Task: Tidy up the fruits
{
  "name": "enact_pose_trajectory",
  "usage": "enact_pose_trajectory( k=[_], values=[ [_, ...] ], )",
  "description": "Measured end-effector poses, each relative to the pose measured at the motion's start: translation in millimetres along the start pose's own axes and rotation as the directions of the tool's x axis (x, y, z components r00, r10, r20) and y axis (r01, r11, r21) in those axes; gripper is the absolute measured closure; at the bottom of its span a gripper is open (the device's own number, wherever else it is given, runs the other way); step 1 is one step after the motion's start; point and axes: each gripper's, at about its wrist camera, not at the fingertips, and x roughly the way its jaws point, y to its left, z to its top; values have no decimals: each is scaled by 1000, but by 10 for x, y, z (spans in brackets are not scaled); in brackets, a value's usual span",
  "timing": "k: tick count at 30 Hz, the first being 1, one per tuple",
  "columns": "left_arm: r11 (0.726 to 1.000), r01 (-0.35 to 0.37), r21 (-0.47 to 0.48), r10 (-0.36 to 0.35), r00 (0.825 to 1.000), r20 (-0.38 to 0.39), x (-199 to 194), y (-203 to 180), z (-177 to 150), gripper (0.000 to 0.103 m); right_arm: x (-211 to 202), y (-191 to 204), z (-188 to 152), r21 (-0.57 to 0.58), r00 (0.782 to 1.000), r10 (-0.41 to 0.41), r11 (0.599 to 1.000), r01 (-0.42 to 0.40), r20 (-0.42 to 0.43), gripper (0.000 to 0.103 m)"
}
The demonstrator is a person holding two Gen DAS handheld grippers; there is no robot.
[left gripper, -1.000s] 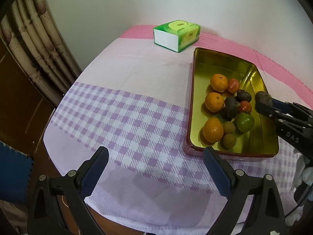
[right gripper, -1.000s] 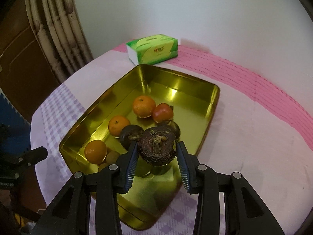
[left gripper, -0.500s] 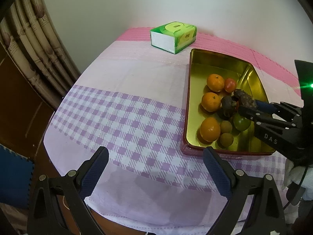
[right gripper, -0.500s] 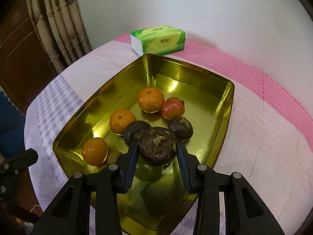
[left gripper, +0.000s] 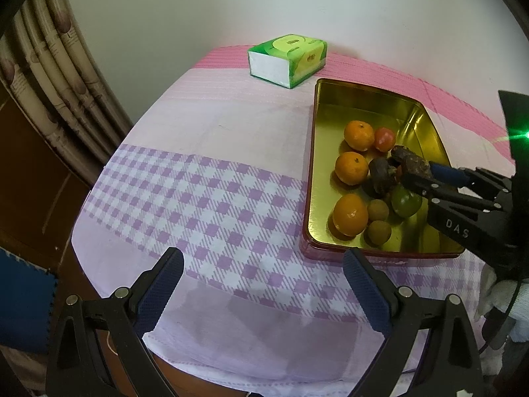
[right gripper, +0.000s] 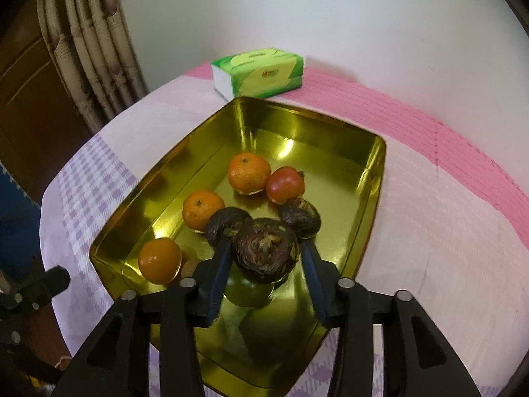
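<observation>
My right gripper (right gripper: pixel 264 258) sits low in the middle of its own view, over the near end of the gold tin tray (right gripper: pixel 373 178). Its jaws have just been opening; the dark brown fruit (right gripper: pixel 264 253) is between them, and a gap shows beside each pad, so my grip is released. The fruit is roundish with no clear long axis, and its stem end faces my camera. It lies on the green fruit (right gripper: pixel 246 292), between two other dark fruits (right gripper: pixel 224 225). Three oranges (right gripper: pixel 248 172) run in a line toward the lower left of the tray, and a red fruit (right gripper: pixel 285 185) touches the farthest one. My left gripper (left gripper: pixel 264 284) hangs spread wide and empty at the bottom of its view, above the checked cloth (left gripper: pixel 205 205). A green tissue pack (left gripper: pixel 287 59) lies beyond the tray.
</observation>
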Motion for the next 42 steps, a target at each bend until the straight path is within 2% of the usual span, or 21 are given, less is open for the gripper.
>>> enact_pose_trajectory(
  k=[1, 3, 5, 10, 14, 20, 25, 33, 42],
  values=[
    [1000, 2, 1, -2, 1000, 0, 1, -7, -2, 7, -33, -7, 8, 3, 1000, -2, 1000, 2, 7, 45],
    [1000, 2, 0, -2, 1000, -3, 8, -14, -7, 7, -134, -10, 17, 5, 999, -16, 1000, 16, 29, 41],
    [1000, 9, -1, -9, 1000, -7, 16, -25, -12, 7, -229, -34, 17, 17, 999, -29, 999, 28, 43, 31],
    [1000, 15, 4, -15, 1000, -4, 9, -55, -24, 7, -567, -177, -25, 81, 994, -64, 995, 56, 89, 14],
    [1000, 16, 16, -16, 1000, 5, -21, -97, -42, 7, -739, -246, -109, 104, 991, -92, 991, 82, 94, 9],
    [999, 34, 30, -34, 999, 8, -58, -171, -79, 7, -861, -305, -411, 192, 994, -99, 977, 90, 38, 5],
    [998, 41, 47, -42, 999, 15, -98, -261, -111, 7, -866, -192, -612, 171, 992, -125, 978, 120, 17, 5],
    [996, 26, 82, -28, 999, 26, -121, -408, -165, 7, -827, 1, -696, 125, 986, -164, 979, 160, 18, 5],
    [995, 16, 103, -20, 999, 31, -115, -464, -200, 7, -746, -3, -729, 123, 983, -182, 976, 182, -12, 4]
  ],
)
